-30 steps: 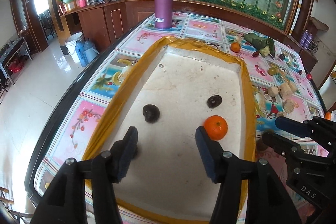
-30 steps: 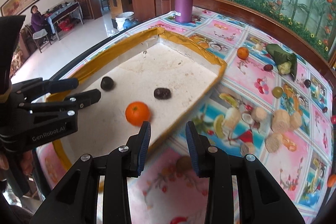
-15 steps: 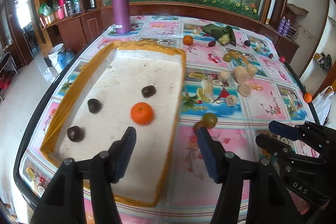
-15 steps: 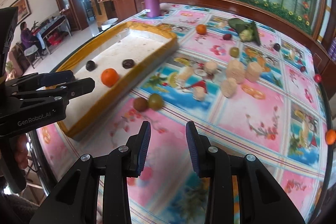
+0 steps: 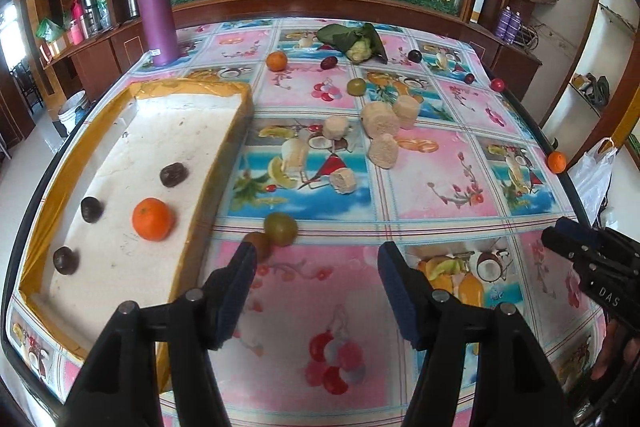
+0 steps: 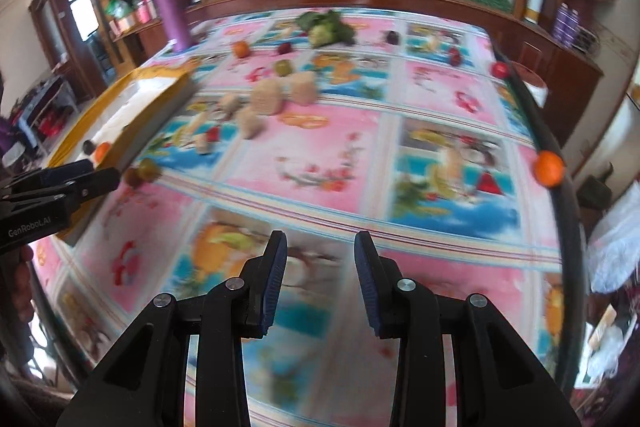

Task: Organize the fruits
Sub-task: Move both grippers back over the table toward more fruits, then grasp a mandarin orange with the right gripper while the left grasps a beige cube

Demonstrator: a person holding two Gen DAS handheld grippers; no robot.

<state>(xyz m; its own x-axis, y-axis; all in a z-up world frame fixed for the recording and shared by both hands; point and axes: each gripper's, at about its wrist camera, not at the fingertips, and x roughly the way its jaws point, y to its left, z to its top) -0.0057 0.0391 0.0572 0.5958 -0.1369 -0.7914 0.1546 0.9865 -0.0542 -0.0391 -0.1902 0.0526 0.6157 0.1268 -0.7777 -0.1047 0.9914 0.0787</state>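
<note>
Hovering wide-open and empty, left gripper [image 5: 316, 283] faces green fruit [image 5: 281, 228] beside tray [image 5: 208, 183], which holds an orange [image 5: 153, 219]; right gripper [image 6: 320, 277] likewise empty, half-open over the tablecloth.

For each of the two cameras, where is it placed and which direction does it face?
Left wrist: on the left gripper, above the near table edge, facing the tray; right gripper at right.
Right wrist: on the right gripper, facing the blurred tablecloth; left gripper at left.
Shared: purple bottle, green fruit, tray, edge orange.
</note>
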